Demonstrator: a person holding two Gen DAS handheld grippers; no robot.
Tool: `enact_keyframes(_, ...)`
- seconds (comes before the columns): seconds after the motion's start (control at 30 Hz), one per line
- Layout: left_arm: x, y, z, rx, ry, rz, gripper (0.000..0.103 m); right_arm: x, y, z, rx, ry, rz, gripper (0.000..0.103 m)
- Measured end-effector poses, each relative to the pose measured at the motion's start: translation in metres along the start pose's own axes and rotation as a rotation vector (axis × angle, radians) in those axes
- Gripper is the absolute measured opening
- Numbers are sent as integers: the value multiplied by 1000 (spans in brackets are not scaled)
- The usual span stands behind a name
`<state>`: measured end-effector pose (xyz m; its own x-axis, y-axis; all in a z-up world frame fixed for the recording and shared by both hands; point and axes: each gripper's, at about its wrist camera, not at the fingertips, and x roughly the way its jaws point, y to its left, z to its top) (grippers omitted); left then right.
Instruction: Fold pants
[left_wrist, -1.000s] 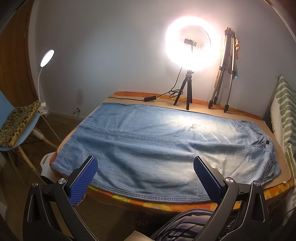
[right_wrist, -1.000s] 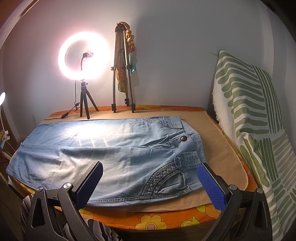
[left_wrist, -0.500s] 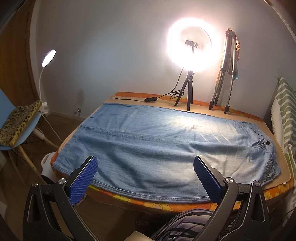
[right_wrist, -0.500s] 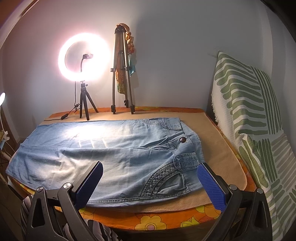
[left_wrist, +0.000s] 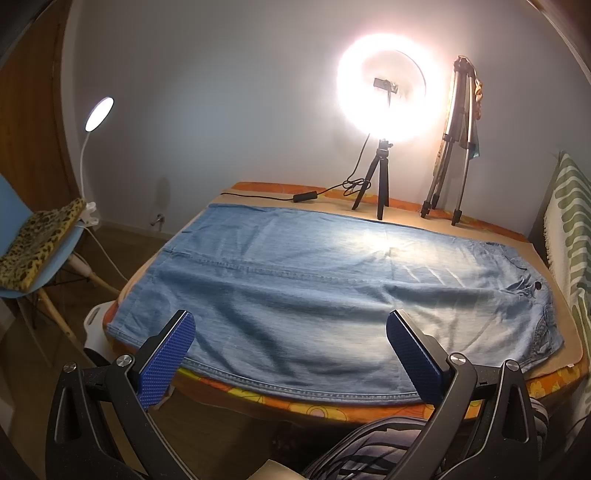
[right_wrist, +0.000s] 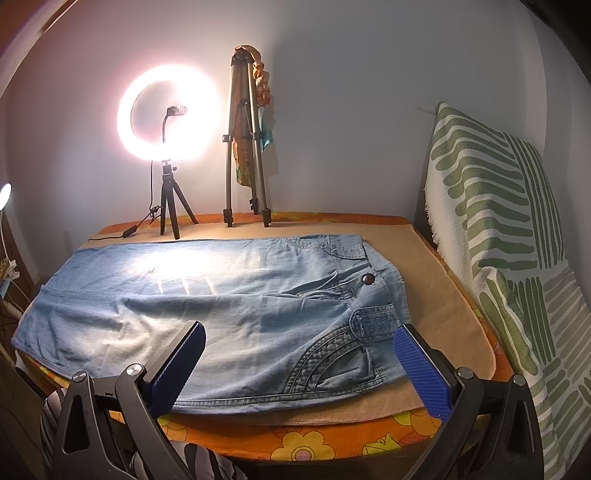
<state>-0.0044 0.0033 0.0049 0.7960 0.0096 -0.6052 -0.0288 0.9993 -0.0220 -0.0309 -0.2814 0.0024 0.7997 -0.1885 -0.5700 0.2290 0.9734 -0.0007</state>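
1. Left gripper (left_wrist: 290, 349): jaws wide apart, holding nothing, poised above the near hem side of the jeans (left_wrist: 314, 291). Right gripper (right_wrist: 299, 363): jaws likewise apart and empty, near the front pocket (right_wrist: 341, 360).
2. Jeans lie flat, full length across the tabletop (right_wrist: 454, 332), on a beige mat (right_wrist: 436, 295); waistband to the right, leg hems to the left, near leg edge along the tabletop's front edge.
3. Judged step: first grasp for a lengthwise fold, leg onto leg.
4. Advice: pinch the near outer seam only, left at the hem end, right at the waistband (right_wrist: 384, 280); take both layers.
5. Lift together, level; carry to the far edge.
6. Hazard: ring light (left_wrist: 388, 98) tripod and tall tripod (right_wrist: 245, 140) stand just behind the far edge; keep low.
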Motion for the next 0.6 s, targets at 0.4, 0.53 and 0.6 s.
enact_keyframes(0.4,5,2,-1,4,10,4,103,5,4,-1,-9,4,1,103)
enact_keyframes(0.53,8,7,-1,5,12,22,103,9,7,1,-23,8,14,103)
enact_keyframes(0.6,10,11,-1,0,12,36,103,11,9,3,-40,14,34,103)
